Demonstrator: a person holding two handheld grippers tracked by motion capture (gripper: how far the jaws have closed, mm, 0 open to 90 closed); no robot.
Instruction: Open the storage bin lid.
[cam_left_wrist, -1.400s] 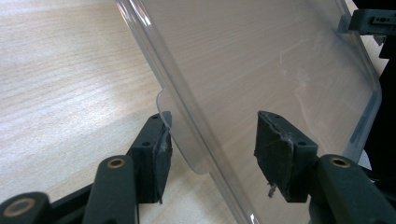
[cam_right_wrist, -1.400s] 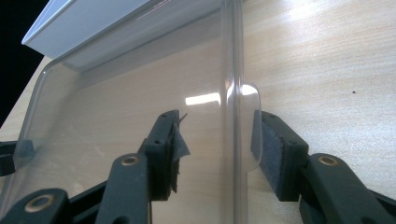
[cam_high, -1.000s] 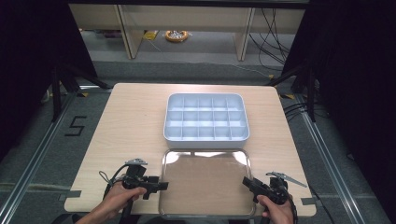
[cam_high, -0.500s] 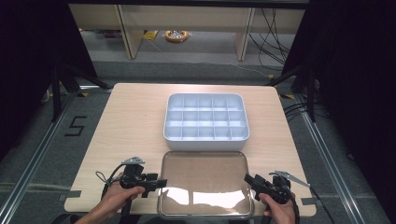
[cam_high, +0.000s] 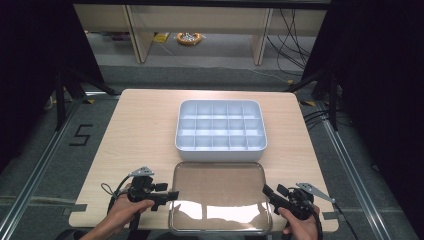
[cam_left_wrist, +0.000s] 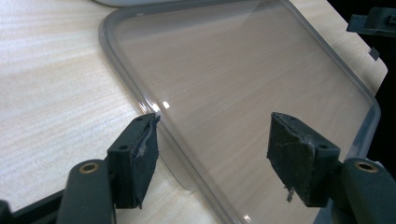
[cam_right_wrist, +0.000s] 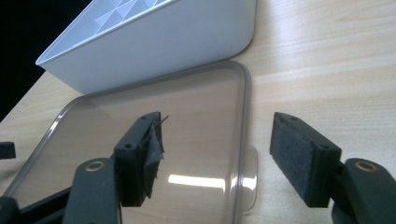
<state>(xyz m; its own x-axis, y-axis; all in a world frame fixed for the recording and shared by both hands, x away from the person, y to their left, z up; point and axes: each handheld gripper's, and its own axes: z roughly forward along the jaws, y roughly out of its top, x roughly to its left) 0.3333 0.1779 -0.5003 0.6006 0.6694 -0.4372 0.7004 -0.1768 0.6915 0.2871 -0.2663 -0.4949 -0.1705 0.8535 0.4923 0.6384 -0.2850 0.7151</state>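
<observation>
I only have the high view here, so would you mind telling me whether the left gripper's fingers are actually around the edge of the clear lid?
Observer: In the left gripper view the left gripper is open, its fingers straddling the rim of the clear lid without touching it.
Operator: Thank you. And the right one?
Observer: The right gripper is open too, with the lid's right rim between its fingers.
Operator: Is there anything to grab on that side?
Observer: Yes, the right gripper view shows a small clear tab sticking out from the rim, lying between the fingers.
Operator: Does the lid touch the white tray?
Observer: From the right gripper view, the lid's far edge sits right against the wall of the white tray; I cannot tell if they touch.
</observation>
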